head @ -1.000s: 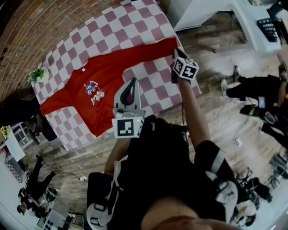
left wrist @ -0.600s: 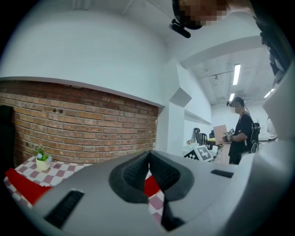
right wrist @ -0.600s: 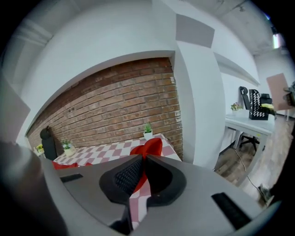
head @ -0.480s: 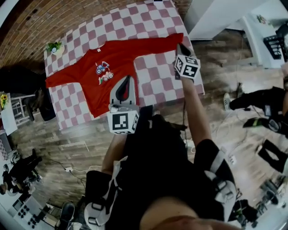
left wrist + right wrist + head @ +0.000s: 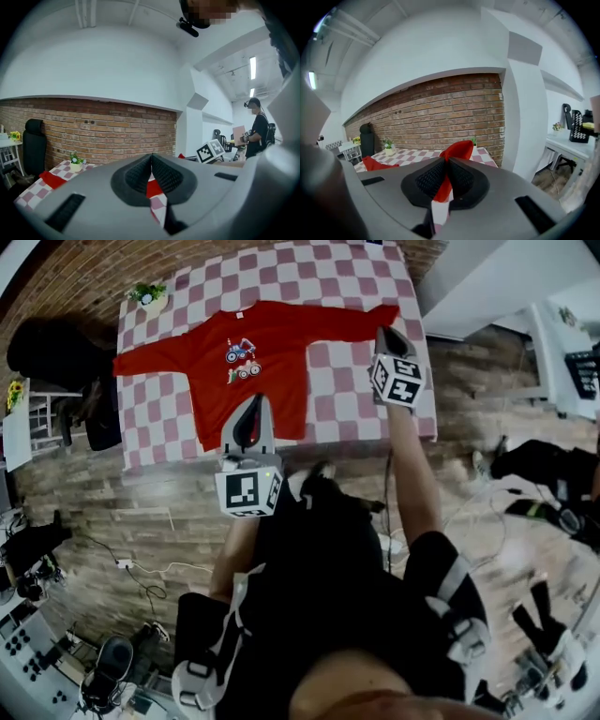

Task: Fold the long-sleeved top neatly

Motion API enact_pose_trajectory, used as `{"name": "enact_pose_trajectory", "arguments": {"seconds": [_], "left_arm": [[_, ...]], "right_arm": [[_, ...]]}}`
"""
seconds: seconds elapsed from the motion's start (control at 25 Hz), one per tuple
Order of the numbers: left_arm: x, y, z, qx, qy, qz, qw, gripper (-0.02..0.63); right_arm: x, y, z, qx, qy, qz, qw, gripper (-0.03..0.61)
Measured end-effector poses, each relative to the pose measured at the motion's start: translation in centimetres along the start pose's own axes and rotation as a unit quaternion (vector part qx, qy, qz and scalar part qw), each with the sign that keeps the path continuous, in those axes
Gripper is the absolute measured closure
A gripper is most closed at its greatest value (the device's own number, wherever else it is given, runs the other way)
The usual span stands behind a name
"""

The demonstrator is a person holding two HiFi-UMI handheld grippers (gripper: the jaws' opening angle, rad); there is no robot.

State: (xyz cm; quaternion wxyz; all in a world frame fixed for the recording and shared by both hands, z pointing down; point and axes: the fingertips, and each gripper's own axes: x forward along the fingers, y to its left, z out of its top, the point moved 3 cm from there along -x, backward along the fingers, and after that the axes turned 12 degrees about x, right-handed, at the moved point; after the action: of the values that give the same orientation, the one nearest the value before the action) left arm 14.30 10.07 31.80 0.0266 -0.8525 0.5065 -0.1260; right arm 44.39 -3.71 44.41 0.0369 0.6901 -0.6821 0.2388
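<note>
A red long-sleeved top (image 5: 272, 357) with a small printed picture lies spread flat, sleeves out, on a pink-and-white checked table (image 5: 356, 409). My right gripper (image 5: 386, 332) hovers at the table's right side, shut on the cuff of the top's right sleeve; in the right gripper view (image 5: 445, 169) the red cuff (image 5: 459, 149) sticks up from between the pads. My left gripper (image 5: 252, 401) hangs over the top's hem near the front edge. Its pads (image 5: 140, 173) are pressed together with nothing gripped; red cloth on the table shows below them.
A small potted plant (image 5: 150, 296) stands on the table's far left corner before a brick wall. A black chair (image 5: 52, 352) sits left of the table and white desks (image 5: 562, 343) lie to the right. A person (image 5: 258, 133) stands at the far right.
Both grippers have risen and swung with the view; the table now lies square and farther away. The right gripper has rolled with the cuff still in it, and the sleeve lies straighter.
</note>
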Motion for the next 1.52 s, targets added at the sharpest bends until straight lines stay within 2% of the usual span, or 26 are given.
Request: {"name": "enact_pose_trajectory", "arguments": {"seconds": [0.48, 0.96, 1.16, 1.52], "left_arm": [[-4.6, 7.2, -2.6, -0.014, -0.011, 0.043, 0.9989, 0.606], [-9.8, 16.0, -6.7, -0.044, -0.004, 0.065, 0.9969, 0.606], [-12.0, 19.3, -8.1, -0.049, -0.001, 0.075, 0.9960, 0.606], [-15.3, 24.2, -10.6, -0.061, 0.003, 0.092, 0.9939, 0.606]], "right_arm": [[-1.0, 8.5, -0.7, -0.080, -0.008, 0.031, 0.996, 0.560], [-2.2, 21.2, -3.5, -0.156, -0.006, 0.075, 0.985, 0.560], [-1.9, 26.3, -5.9, -0.171, 0.006, 0.094, 0.981, 0.560], [-1.3, 34.9, -12.6, -0.190, 0.042, 0.123, 0.973, 0.560]]}}
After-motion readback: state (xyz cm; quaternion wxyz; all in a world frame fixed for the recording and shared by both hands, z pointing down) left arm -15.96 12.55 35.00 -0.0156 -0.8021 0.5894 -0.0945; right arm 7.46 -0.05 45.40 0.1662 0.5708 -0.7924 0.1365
